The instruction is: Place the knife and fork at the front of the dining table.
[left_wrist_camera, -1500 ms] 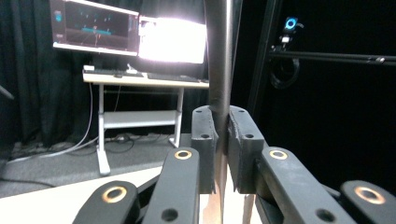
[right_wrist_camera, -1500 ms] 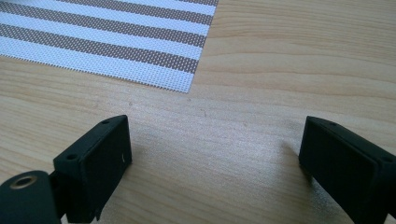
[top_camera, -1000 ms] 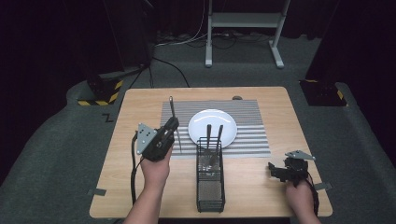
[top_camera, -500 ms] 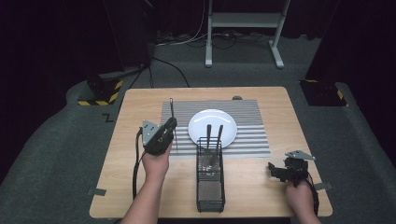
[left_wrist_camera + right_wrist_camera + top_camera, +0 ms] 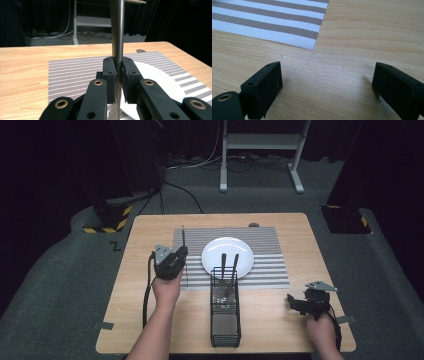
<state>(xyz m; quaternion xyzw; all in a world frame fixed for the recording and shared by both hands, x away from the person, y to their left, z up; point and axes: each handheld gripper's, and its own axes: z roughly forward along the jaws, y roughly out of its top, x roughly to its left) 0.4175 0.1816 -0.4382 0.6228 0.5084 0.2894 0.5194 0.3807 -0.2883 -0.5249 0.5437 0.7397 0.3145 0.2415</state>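
High view: the left gripper (image 5: 176, 261) is over the left part of the wooden table (image 5: 150, 320), at the left edge of the striped placemat (image 5: 270, 270). It is clenched on a long thin utensil (image 5: 183, 240). The utensil's handle rises past the gripper toward the far edge of the table, and its lower end shows just below the gripper, over the placemat's left border. What kind of utensil it is cannot be told from here. The white plate (image 5: 227, 256) lies on the placemat just to the right of the gripper. A black wire caddy (image 5: 225, 320) stands at the near middle of the table, with two dark handles sticking up from it. The right gripper (image 5: 300, 303) sits by the near right corner of the table, well apart from the utensil.

Left gripper view: the two black jaws pinch the utensil (image 5: 117, 30) between their pads. Its metal shaft stands upright, running from below the pads to the top of the picture. Behind it lie the placemat (image 5: 75, 70) and, to the right, the rim of the plate (image 5: 155, 75).

Right gripper view: the right gripper (image 5: 325, 85) hangs released, its jaws wide apart with nothing between them, over bare table (image 5: 362, 37). A corner of the placemat (image 5: 274, 22) lies beyond it.
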